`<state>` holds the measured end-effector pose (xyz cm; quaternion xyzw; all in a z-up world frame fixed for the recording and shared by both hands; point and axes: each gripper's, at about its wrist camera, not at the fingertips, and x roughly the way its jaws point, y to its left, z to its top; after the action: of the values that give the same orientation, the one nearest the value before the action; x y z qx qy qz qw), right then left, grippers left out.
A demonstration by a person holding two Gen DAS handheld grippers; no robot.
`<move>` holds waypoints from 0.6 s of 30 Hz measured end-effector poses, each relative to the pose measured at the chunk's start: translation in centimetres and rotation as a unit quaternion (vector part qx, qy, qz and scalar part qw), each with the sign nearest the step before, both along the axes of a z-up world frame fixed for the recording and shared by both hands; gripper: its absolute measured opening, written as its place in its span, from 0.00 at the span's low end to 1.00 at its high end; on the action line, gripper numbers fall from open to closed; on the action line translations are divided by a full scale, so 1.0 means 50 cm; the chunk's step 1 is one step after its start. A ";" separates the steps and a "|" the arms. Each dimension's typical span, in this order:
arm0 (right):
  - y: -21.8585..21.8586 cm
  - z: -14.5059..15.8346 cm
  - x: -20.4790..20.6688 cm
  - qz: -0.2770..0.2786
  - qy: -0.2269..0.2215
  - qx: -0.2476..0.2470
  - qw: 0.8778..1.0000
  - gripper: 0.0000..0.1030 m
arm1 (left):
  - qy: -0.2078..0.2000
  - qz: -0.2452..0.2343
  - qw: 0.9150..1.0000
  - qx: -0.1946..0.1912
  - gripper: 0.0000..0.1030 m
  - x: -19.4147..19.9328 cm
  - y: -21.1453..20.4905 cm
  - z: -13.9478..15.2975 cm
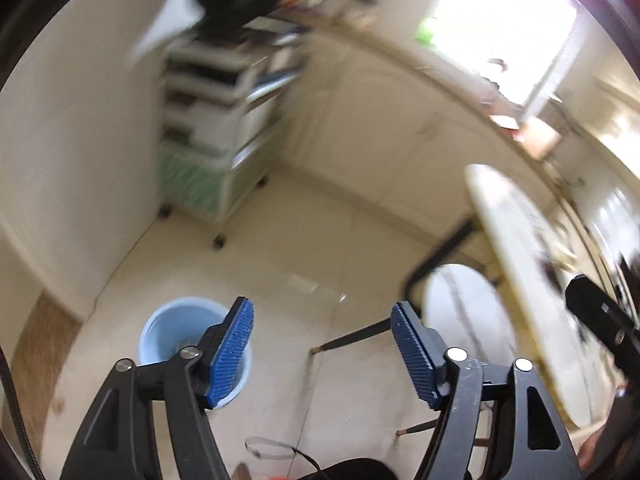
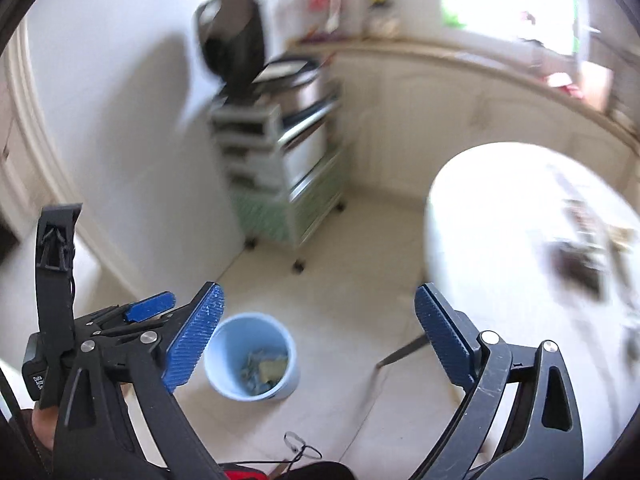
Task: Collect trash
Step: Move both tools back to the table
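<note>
A light blue trash bin (image 2: 252, 356) stands on the cream floor with crumpled trash (image 2: 264, 368) inside. In the left wrist view the bin (image 1: 172, 332) sits partly behind my left finger. My left gripper (image 1: 322, 354) is open and empty, held above the floor right of the bin. It also shows at the left of the right wrist view (image 2: 120, 320). My right gripper (image 2: 320, 340) is open and empty, above the bin. Dark scraps (image 2: 576, 268) lie blurred on the white round table (image 2: 500, 200).
A wheeled drawer cart (image 2: 288, 176) with a dark appliance (image 2: 234, 48) on top stands by the wall. Cream cabinets (image 2: 440, 100) and a counter run under the bright window. The table's dark legs (image 1: 352, 338) reach the floor. A thin cable (image 2: 300, 450) lies near the bottom.
</note>
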<state>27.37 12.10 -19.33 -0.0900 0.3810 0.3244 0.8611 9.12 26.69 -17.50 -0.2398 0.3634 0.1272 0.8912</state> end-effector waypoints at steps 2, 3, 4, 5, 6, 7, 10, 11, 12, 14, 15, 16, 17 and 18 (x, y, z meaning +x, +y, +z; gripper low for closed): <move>-0.100 0.056 -0.005 -0.038 -0.026 0.025 0.999 0.95 | -0.031 -0.030 0.999 0.032 0.68 -0.002 -0.064 0.048; -0.131 0.081 -0.008 -0.054 -0.039 0.034 0.997 0.95 | -0.046 -0.049 0.996 0.051 0.69 -0.001 -0.097 0.074; -0.180 0.110 -0.014 -0.074 -0.057 0.043 0.995 0.96 | -0.060 -0.068 0.993 0.071 0.70 0.000 -0.129 0.101; -0.216 0.139 -0.019 -0.090 -0.072 0.047 0.992 1.00 | -0.071 -0.082 0.990 0.087 0.71 -0.004 -0.160 0.129; -0.264 0.171 -0.026 -0.109 -0.088 0.051 0.989 1.00 | -0.080 -0.091 0.988 0.092 0.71 -0.008 -0.179 0.149; -0.305 0.196 -0.033 -0.123 -0.101 0.056 0.986 1.00 | -0.098 -0.104 0.985 0.094 0.71 -0.015 -0.203 0.180; -0.425 0.273 -0.055 -0.168 -0.138 0.060 0.974 1.00 | -0.141 -0.135 0.976 0.093 0.75 -0.051 -0.258 0.258; -0.474 0.305 -0.066 -0.179 -0.150 0.063 0.970 1.00 | -0.151 -0.142 0.973 0.100 0.78 -0.067 -0.273 0.278; -0.514 0.333 -0.073 -0.185 -0.157 0.064 0.968 1.00 | -0.162 -0.146 0.970 0.107 0.80 -0.087 -0.286 0.297; -0.595 0.393 -0.105 -0.203 -0.186 0.056 0.960 1.00 | -0.190 -0.154 0.964 0.107 0.88 -0.127 -0.303 0.320; -0.636 0.421 -0.119 -0.217 -0.201 0.050 0.954 1.00 | -0.205 -0.159 0.960 0.102 0.89 -0.147 -0.317 0.331; -0.678 0.449 -0.135 -0.240 -0.215 0.041 0.946 1.00 | -0.214 -0.160 0.958 0.100 0.90 -0.159 -0.338 0.341; -0.724 0.480 -0.154 -0.261 -0.228 0.035 0.937 1.00 | -0.219 -0.166 0.956 0.099 0.90 -0.168 -0.352 0.343; -0.764 0.507 -0.173 -0.276 -0.235 0.033 0.931 1.00 | -0.223 -0.184 0.952 0.097 0.90 -0.176 -0.372 0.341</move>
<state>18.71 -26.12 6.03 -0.0265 0.1666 0.0559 0.9841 0.34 8.08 -0.45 -0.1030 0.1794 -0.0609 0.9765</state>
